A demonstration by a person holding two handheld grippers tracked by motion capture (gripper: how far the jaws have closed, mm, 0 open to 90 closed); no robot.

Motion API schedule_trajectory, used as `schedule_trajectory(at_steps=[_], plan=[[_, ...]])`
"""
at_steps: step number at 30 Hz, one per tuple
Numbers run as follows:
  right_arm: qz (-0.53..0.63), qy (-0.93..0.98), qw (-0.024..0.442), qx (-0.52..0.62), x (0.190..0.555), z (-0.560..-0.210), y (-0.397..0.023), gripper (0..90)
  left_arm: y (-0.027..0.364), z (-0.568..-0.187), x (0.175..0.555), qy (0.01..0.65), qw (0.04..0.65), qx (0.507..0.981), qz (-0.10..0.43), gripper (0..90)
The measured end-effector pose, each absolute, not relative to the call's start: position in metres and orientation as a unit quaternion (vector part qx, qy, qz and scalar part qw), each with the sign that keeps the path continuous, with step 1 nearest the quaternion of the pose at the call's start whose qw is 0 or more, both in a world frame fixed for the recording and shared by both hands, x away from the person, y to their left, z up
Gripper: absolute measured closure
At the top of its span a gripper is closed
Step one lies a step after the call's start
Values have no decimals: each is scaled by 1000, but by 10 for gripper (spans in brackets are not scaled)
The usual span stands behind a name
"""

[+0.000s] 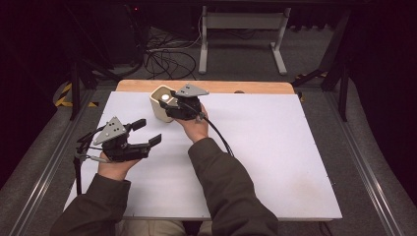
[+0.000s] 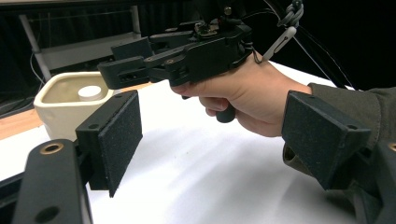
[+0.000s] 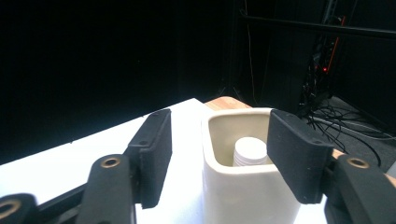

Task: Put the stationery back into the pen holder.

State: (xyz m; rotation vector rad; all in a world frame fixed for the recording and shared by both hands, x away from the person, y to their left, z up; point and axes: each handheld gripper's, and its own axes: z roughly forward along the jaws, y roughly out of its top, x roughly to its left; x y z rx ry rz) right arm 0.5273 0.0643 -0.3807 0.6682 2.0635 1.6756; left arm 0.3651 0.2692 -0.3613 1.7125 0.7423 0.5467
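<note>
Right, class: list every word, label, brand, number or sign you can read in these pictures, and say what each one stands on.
None: no readable text stands on anything.
The cream container, the white round thing inside it, the white table sheet and both tongs, left and right, carry no lettering.
The yellow-black floor tape is striping, not words.

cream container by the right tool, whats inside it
Inside the cream container stands a small white round piece with a flat top, near one wall. Its lower part and the container's floor are hidden by the front wall.

Both tongs agape, apart
</note>
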Motion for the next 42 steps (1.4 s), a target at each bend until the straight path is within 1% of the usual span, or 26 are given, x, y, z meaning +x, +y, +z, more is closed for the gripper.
schedule_trajectory(at_steps=[17, 42], plan=[[608, 734, 177, 246, 512, -373, 43, 223, 268, -364, 366, 317, 562, 730, 226, 211], [623, 731, 147, 235, 486, -368, 3, 83, 266, -368, 367, 320, 553, 735, 227, 210]])
